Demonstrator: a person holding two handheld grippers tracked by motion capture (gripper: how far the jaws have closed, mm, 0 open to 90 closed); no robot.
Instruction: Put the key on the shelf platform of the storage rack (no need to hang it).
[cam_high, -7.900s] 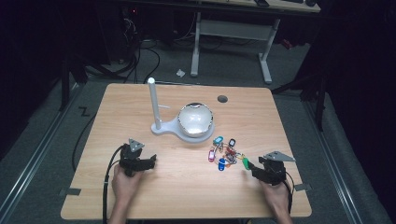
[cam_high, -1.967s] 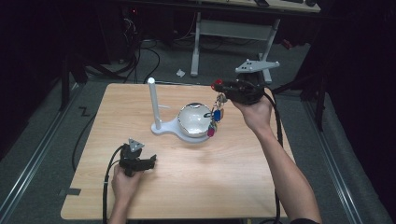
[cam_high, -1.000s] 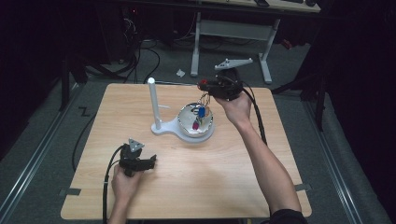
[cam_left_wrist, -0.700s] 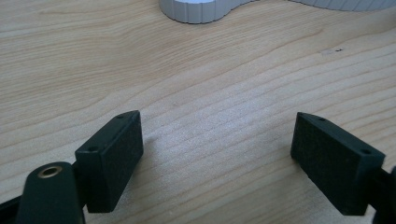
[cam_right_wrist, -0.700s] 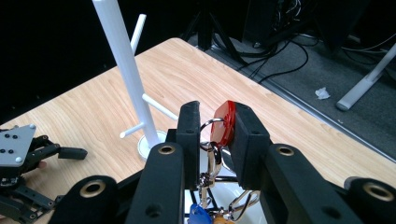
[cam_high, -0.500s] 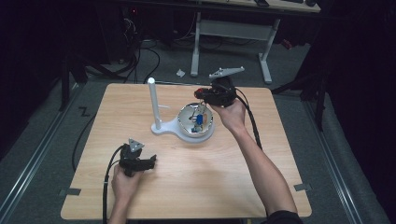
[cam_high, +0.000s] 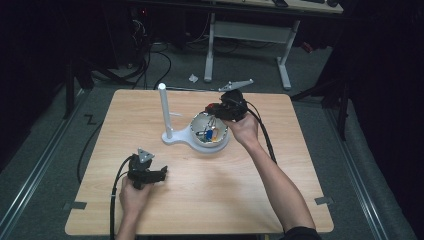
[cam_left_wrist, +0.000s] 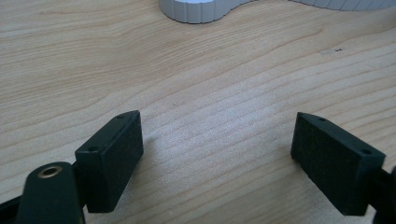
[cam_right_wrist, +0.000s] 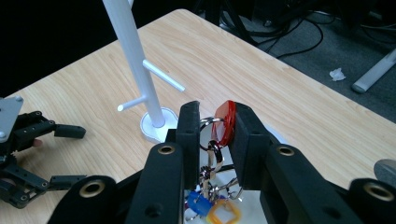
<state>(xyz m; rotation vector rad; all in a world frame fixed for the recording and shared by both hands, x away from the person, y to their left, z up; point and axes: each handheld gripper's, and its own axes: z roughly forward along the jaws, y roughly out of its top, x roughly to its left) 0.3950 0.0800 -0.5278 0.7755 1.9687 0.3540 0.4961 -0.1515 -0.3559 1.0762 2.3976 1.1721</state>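
1. The right gripper (cam_right_wrist: 212, 140) stood clenched on the bunch of keys (cam_right_wrist: 219, 122), which hung into the white bowl (cam_high: 200, 144);
2. The left gripper (cam_left_wrist: 217, 158) rested released on the bench (cam_high: 300, 160).

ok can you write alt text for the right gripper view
The right claw is clamped on a bunch of metal key rings with a red plastic tag, hanging over a white bowl. Behind stand a white post with two pegs on the light wooden table, and the left claw at far left.

Bowl (cam_right_wrist: 252, 198) mostly hidden behind fingers (cam_right_wrist: 189, 135); keyring (cam_right_wrist: 212, 186) partly.
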